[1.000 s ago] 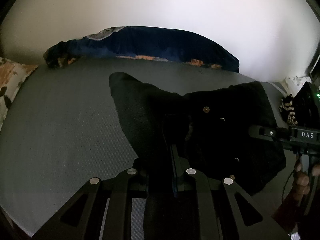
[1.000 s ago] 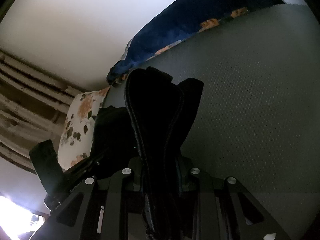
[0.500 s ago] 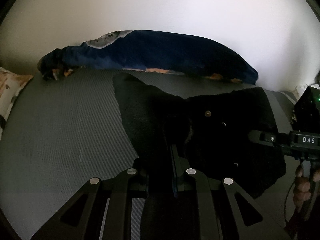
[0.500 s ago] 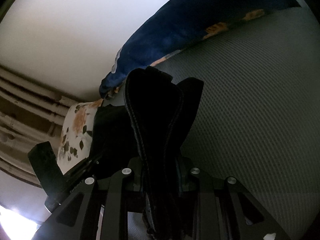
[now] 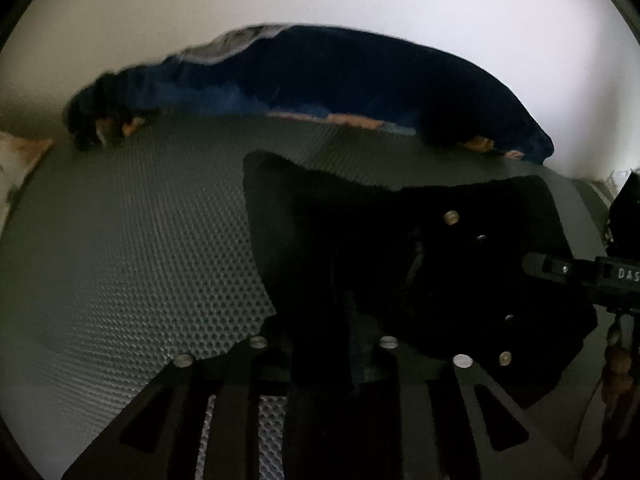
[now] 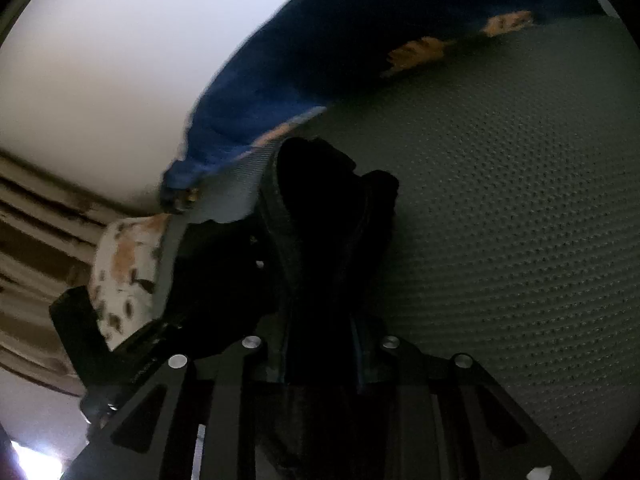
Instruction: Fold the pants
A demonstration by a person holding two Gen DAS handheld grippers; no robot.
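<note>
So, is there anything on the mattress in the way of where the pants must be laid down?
Nothing visible. Both claws hold the black pants, and the grey mattress ahead is bare up to the blue bedding lying against the wall.

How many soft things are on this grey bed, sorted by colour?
Black: 1, the pants, clamped by both the left gripper and the right gripper.
Dark blue: 1, the blanket bunched along the wall.
White floral: 1, the pillow at the edge of the grey mattress.
Total: 3
</note>
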